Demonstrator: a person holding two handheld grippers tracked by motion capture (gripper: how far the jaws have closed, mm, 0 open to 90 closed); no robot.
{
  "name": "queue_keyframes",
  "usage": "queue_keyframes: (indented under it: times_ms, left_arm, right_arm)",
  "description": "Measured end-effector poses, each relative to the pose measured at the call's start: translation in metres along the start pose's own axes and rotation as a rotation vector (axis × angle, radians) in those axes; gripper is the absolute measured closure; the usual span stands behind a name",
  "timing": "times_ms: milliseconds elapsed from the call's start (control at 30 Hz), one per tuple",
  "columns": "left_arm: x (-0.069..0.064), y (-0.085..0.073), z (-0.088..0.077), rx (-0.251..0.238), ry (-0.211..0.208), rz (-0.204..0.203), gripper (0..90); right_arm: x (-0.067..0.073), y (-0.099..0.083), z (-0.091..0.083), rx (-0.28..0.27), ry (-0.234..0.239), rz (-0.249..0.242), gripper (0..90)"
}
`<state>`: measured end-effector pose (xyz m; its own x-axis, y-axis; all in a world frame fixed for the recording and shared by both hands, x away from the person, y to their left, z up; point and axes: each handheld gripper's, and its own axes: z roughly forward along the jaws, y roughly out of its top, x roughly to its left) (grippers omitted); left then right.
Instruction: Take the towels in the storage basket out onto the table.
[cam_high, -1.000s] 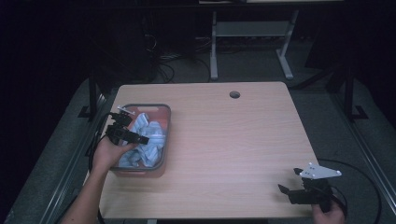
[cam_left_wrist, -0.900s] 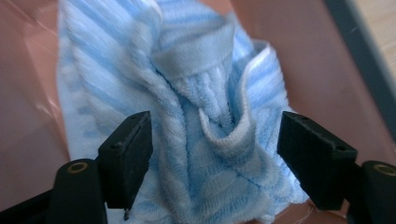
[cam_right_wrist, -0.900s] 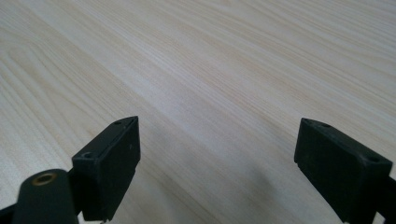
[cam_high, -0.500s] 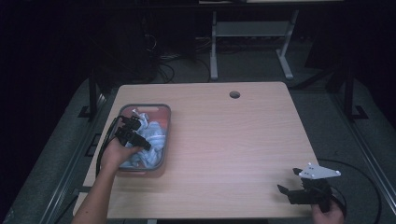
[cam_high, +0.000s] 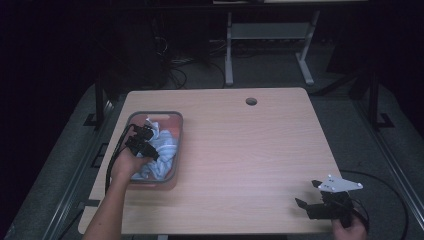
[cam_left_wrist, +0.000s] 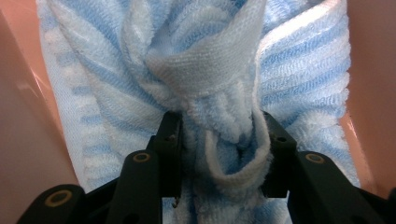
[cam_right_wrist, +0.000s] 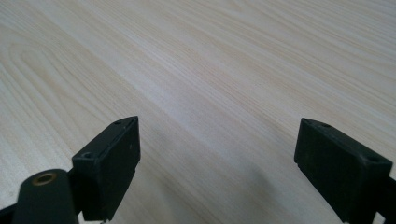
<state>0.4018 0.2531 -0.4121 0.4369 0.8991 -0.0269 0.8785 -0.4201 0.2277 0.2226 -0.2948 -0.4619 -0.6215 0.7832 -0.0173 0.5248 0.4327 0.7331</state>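
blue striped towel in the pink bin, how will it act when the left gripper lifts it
The towel is probably floppy: it lies crumpled in folds in the bin. A bunched fold sits pinched in the left gripper, whose jaws have just been closing, so the rest likely hangs and drapes. The looped terry looks grippy and light.

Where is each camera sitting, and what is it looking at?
High view: sits above the person's side, looks forward and down on the table; shows both forearms, the left tool in the pink bin and the right tool.
Left gripper view: rides on the left tool, looks along its jaws, which have just been closing and pinch the striped towel.
Right gripper view: rides on the right tool, looks at bare tabletop between open jaws.
Shared: high and left views both show towel and bin.
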Motion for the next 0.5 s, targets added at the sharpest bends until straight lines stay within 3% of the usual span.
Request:
queue_keyframes:
  times_ms: [200,300,500]
  left_arm:
    - [0.002,-0.001,-0.002,-0.008,-0.018,-0.020,62.5]
    - [0.008,-0.005,-0.003,-0.031,-0.047,-0.069,63.3]
    - [0.013,-0.012,-0.012,-0.078,-0.087,-0.097,64.9]
  right_arm:
    - [0.000,0.000,0.000,-0.005,-0.005,0.001,13.7]
    - [0.000,0.001,0.000,-0.004,-0.005,0.000,13.7]
    - [0.001,0.001,0.001,-0.004,-0.011,-0.001,13.7]
